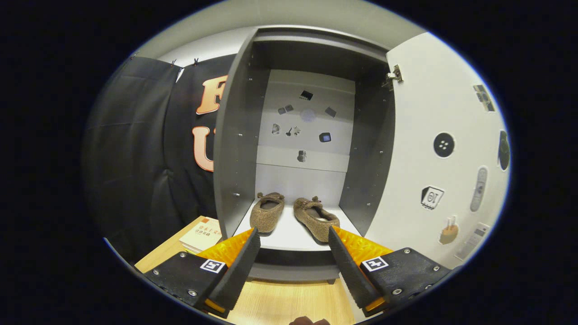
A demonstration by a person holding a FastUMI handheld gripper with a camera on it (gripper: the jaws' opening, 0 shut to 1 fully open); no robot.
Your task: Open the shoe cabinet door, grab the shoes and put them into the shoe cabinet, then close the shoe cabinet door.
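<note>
Cabinet shelf (293, 234): white board at the bottom of the open grey shoe cabinet (235, 149), centre of the frame, just ahead of the parted, empty gripper (293, 239) fingers.
On the shelf: two brown fuzzy shoes, side by side, apart.
Left shoe (267, 212): near the cabinet's left wall.
Right shoe (316, 219): angled, nearer the shelf's front edge.
Wooden surface (289, 302): pale, lower centre, under the cabinet.
On the wood: a book (203, 234), lower left, beside the cabinet.

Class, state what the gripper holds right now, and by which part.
Nothing. The gripper is open, its fingers empty; both shoes sit inside the shoe cabinet beyond it.
</note>
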